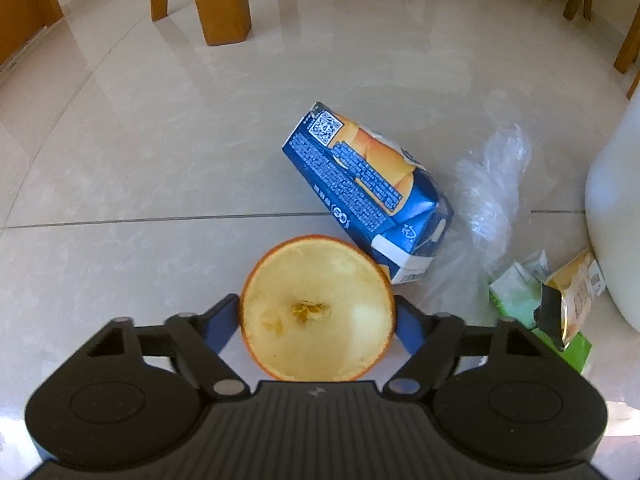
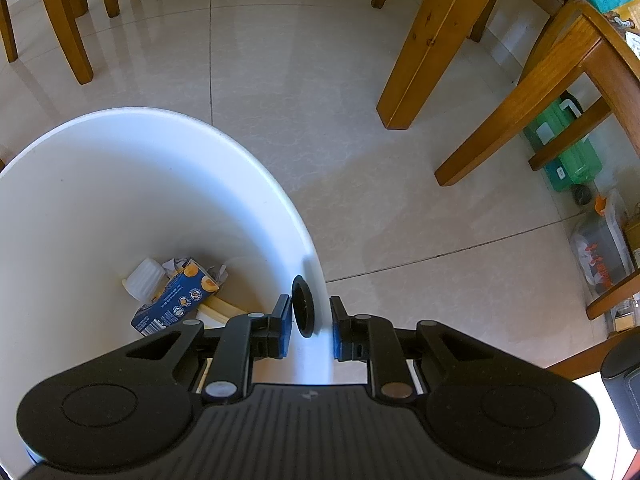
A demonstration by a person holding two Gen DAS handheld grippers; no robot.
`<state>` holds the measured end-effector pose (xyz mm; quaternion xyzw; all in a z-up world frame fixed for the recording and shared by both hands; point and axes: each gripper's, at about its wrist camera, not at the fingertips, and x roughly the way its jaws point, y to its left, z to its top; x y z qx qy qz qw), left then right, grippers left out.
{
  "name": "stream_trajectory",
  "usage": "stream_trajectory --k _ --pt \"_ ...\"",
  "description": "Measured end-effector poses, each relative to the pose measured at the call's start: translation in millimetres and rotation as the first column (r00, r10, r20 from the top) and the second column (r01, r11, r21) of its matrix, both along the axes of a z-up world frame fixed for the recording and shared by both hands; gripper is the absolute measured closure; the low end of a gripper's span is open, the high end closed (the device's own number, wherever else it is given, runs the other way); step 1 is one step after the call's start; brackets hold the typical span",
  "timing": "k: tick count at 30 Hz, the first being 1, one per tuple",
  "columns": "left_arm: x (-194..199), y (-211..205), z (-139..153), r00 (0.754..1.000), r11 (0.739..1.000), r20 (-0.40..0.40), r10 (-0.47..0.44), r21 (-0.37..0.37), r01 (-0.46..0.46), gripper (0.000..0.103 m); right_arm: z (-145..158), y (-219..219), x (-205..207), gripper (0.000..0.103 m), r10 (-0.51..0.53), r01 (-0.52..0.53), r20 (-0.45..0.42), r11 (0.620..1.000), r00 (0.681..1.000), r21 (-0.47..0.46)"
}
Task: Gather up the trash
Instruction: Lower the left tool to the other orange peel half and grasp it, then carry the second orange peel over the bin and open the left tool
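Tiled floor [image 1: 160,160] lies under us; our left gripper [image 1: 318,312] clasps an orange half [image 1: 318,308], our right gripper [image 2: 310,326] straddles the white bin [image 2: 120,184] rim, unclenched.

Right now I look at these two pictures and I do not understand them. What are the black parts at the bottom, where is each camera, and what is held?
The black parts are two hand-held grippers; a person carries one in each hand, and each has a camera looking forward along its two fingers.

Left camera: the left gripper holds a hollow orange peel half between its blue pads. On the tiled floor lie a blue juice carton, a clear plastic bag and smaller wrappers.

Right camera: the right gripper straddles the rim of a white bin, with a visible gap at the pads. Inside lies another carton.
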<state>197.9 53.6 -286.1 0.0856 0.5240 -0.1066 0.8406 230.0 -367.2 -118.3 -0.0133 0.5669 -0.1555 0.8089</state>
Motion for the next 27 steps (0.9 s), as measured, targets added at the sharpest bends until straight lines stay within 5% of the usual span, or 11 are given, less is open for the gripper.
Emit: stream_trajectory --k 15,27 --pt "4 17 23 0.998 0.998 -0.065 0.002 -0.056 -0.006 0.037 0 0 3 0.08 0.001 -0.001 -0.001 1.0 1.0 -0.004" --pt "-10 -1 121 0.95 0.965 -0.169 -0.261 -0.073 0.252 0.038 -1 2 2 0.08 0.005 -0.005 0.002 1.0 1.0 -0.014"
